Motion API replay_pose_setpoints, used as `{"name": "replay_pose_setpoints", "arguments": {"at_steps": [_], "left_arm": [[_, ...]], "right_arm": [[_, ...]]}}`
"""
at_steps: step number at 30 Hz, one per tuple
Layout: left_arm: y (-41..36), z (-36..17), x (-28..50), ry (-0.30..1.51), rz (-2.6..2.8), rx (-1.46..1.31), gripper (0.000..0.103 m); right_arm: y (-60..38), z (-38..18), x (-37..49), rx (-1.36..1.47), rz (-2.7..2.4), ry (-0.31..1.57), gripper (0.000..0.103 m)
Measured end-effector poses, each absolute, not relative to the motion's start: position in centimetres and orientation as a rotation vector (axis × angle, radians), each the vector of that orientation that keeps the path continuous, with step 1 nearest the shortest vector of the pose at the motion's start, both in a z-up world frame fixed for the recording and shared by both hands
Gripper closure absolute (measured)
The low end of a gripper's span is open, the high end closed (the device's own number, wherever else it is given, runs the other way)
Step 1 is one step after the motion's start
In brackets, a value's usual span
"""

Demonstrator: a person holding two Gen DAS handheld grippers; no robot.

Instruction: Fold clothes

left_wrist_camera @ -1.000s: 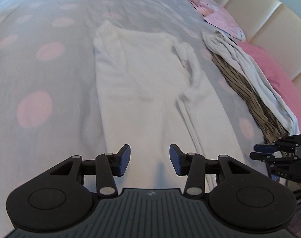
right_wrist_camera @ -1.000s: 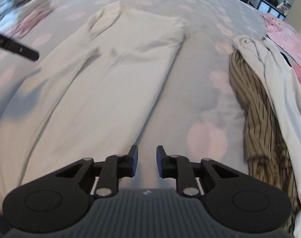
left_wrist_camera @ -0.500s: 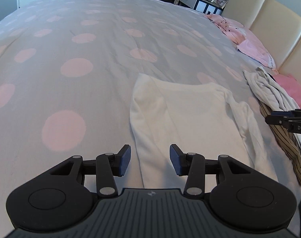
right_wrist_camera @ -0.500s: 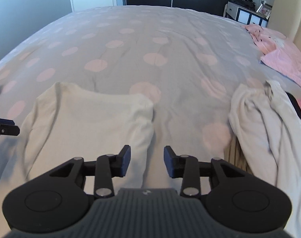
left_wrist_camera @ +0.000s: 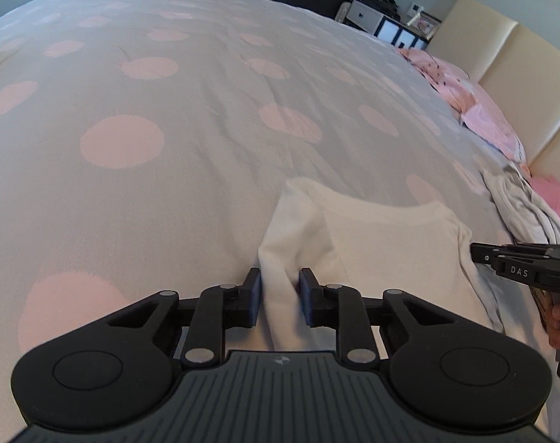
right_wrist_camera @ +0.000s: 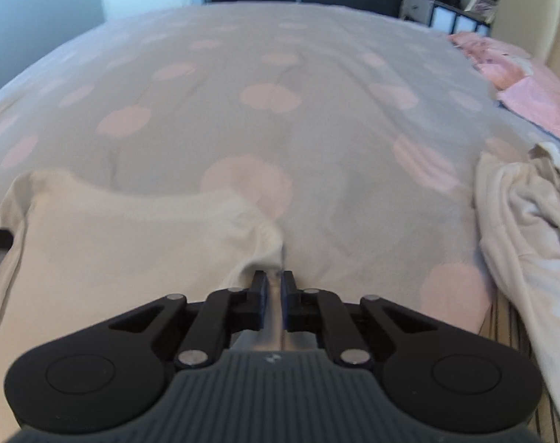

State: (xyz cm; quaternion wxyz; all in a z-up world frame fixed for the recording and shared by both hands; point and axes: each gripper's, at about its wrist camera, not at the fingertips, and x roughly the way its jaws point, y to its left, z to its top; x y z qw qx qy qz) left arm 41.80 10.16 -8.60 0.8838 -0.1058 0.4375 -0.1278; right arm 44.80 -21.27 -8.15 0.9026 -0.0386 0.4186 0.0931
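We see the white shirt (left_wrist_camera: 383, 251) flat on the dotted bed (left_wrist_camera: 169, 110). The left gripper (left_wrist_camera: 279, 301) is closing around its left shoulder fold. The right gripper (right_wrist_camera: 274, 301) is closing, pinching the right shoulder edge.

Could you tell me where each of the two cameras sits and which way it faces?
Left wrist: on the left gripper, looking down along its fingers at the white shirt's left shoulder; fingers closing around a fold; the right gripper and a hand show at the right edge.
Right wrist: on the right gripper, facing the shirt's right shoulder; fingers closing on the cloth.
Shared: the shirt, the spotted duvet, the pile of clothes.
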Motion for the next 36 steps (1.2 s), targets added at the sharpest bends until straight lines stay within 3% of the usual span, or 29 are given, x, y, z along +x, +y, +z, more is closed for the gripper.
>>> {"name": "replay_pose_setpoints", "arguments": {"at_steps": [10,15,16,18,19,21,23,24,25,34,36], "left_arm": [[10.6,-8.5,43.1,0.859,-0.209,-0.237,0.086],[12.0,-7.6,43.2,0.833,-0.184,-0.297,0.083],[12.2,-7.4,43.3,0.837,-0.186,-0.313,0.082],[12.4,-7.2,43.4,0.837,-0.191,-0.351,0.064],[12.3,-7.1,43.5,0.837,-0.195,-0.353,0.061],[11.8,-7.4,43.7,0.847,-0.194,-0.313,0.065],[11.2,-7.9,44.0,0.863,-0.191,-0.286,0.077],[11.1,-8.3,44.1,0.875,-0.19,-0.297,0.08],[11.0,-8.5,44.2,0.878,-0.186,-0.295,0.081],[10.2,-9.2,44.5,0.84,-0.155,-0.283,0.087],[10.1,-8.6,44.2,0.814,-0.162,-0.261,0.085]], "right_arm": [[-22.7,-7.8,46.2,0.038,0.177,0.82,0.096],[-24.5,-5.8,46.2,0.142,0.173,0.767,0.083],[-24.7,-5.6,46.3,0.159,0.195,0.78,0.075],[-24.6,-5.4,46.3,0.15,0.215,0.814,0.069],[-24.4,-5.5,46.3,0.142,0.216,0.832,0.069],[-24.1,-5.8,46.3,0.151,0.229,0.852,0.069],[-23.6,-6.5,46.4,0.156,0.234,0.863,0.071],[-23.3,-7.0,46.5,0.144,0.226,0.872,0.075],[-22.9,-7.5,46.6,0.136,0.223,0.877,0.091],[-22.5,-8.8,47.0,0.151,0.205,0.818,0.09],[-23.1,-8.2,46.9,0.173,0.201,0.814,0.08]]}}
